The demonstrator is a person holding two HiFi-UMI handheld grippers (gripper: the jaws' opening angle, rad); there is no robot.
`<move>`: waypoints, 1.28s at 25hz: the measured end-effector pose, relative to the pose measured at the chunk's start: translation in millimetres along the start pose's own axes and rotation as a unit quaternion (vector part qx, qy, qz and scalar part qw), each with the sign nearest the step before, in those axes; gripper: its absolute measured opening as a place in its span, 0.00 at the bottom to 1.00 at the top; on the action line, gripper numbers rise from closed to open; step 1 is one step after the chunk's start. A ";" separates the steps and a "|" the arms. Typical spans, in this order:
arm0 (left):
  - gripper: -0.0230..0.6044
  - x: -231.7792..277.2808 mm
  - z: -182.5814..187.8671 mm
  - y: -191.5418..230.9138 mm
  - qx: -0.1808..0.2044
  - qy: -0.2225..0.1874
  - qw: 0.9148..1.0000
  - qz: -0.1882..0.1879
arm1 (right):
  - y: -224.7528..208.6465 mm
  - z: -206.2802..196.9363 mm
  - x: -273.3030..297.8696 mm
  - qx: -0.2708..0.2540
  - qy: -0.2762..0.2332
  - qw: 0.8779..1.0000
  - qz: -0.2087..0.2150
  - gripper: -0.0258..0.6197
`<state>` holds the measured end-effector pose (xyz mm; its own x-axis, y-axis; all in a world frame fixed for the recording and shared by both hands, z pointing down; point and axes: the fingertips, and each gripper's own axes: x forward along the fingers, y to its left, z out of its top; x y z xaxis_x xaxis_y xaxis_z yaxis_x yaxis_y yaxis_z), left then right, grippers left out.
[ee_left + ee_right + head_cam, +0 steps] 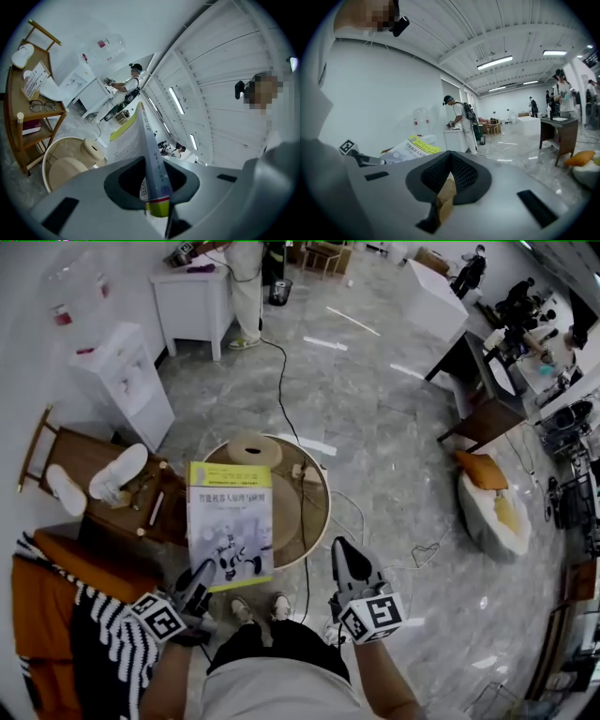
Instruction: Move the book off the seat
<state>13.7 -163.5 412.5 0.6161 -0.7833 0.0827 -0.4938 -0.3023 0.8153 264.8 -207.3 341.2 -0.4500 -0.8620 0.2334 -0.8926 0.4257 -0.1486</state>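
Right of the orange seat [37, 606] with striped cloth, clamped left gripper [202, 576] on the near edge of the white-and-lime paperback book [230, 521], over the near rim of the round wooden table [314, 495]. Held right gripper [343, 554] jaws together, near open grey marble floor [403, 427] at right.

Bright, even indoor light. Source: ceiling strip lights [494, 61]. Glare streaks on polished floor [375, 399]. Shadows faint. Strong fisheye curvature and black vignette corners in all views. Left gripper [154, 197] near lens, soft-focus.
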 end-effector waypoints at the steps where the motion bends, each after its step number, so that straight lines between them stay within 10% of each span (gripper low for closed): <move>1: 0.17 3.1 -2.9 8.9 -0.002 0.004 1.000 0.003 | 2.1 -0.9 1.2 -0.005 0.002 1.000 0.003 0.07; 32: 0.17 162.3 -163.4 233.0 -0.056 0.100 0.993 0.029 | -10.0 -197.7 120.2 0.045 0.097 0.992 0.065 0.07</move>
<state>98.9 -272.4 709.5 0.7038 -0.6707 0.2343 -0.4672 -0.1884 0.8639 213.9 -260.8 560.7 -0.5664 -0.7285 0.3854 -0.8241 0.4967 -0.2722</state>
